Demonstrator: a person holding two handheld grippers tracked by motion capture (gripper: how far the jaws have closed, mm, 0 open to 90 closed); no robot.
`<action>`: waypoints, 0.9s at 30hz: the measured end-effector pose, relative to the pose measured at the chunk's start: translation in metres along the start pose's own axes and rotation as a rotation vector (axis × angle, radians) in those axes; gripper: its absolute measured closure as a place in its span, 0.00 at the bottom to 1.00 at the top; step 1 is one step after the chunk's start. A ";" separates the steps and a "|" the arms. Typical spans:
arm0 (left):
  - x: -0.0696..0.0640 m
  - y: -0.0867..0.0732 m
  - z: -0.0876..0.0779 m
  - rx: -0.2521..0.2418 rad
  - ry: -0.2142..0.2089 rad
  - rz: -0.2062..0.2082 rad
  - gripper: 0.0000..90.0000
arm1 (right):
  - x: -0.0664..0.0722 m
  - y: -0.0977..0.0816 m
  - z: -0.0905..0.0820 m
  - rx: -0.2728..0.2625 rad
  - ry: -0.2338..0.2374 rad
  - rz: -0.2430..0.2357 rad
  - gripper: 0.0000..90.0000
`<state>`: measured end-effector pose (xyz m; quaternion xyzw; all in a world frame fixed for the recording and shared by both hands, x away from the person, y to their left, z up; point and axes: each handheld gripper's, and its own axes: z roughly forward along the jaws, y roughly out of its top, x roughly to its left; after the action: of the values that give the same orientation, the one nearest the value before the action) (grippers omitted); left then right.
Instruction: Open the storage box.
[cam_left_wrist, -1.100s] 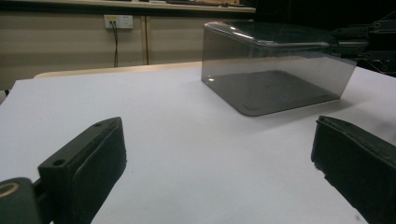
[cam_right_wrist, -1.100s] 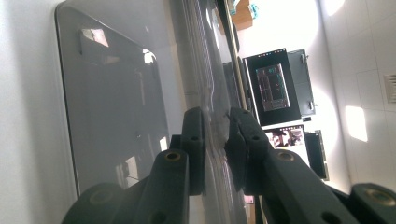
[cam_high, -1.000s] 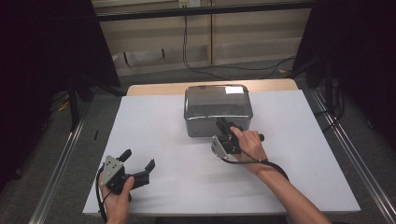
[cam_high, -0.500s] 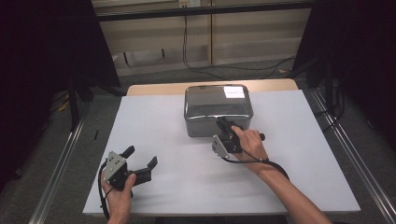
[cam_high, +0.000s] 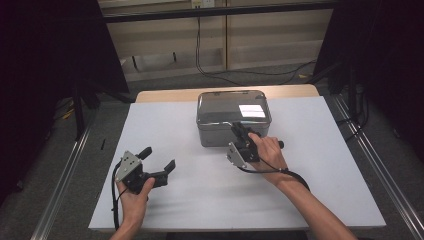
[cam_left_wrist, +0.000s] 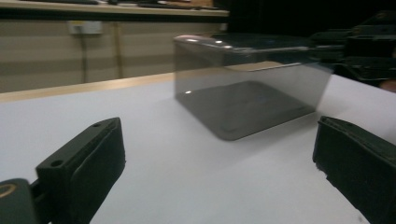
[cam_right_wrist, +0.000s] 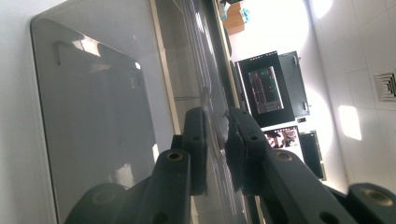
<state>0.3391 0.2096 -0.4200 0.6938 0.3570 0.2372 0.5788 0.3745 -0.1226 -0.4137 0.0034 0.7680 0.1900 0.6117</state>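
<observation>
Lid work here: the right tool is pinched tight on the near rim of the metal box's lid, at the back-middle of the white tabletop. Best bet now is a steady lift straight up at the edge, grip firm, so the thin rim doesn't slip. The left tool hovers wide apart, holding nothing, well to the box's left.

Your tongs are black, each topped by a grey three-cornered plate; black cables trail back; your forearms are bare.
</observation>
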 end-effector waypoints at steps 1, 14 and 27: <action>-0.002 0.002 0.003 -0.008 -0.006 -0.003 0.04 | 0.000 0.000 0.000 0.001 -0.001 0.004 0.86; -0.003 0.015 0.043 -0.029 -0.074 0.025 0.04 | -0.005 0.000 0.000 -0.004 -0.001 0.011 0.86; -0.007 0.030 0.073 -0.056 -0.079 0.074 0.08 | -0.007 0.000 -0.001 -0.004 -0.005 0.023 0.87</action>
<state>0.3955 0.1553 -0.4059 0.6990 0.3011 0.2407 0.6023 0.3758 -0.1242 -0.4067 0.0112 0.7660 0.1985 0.6113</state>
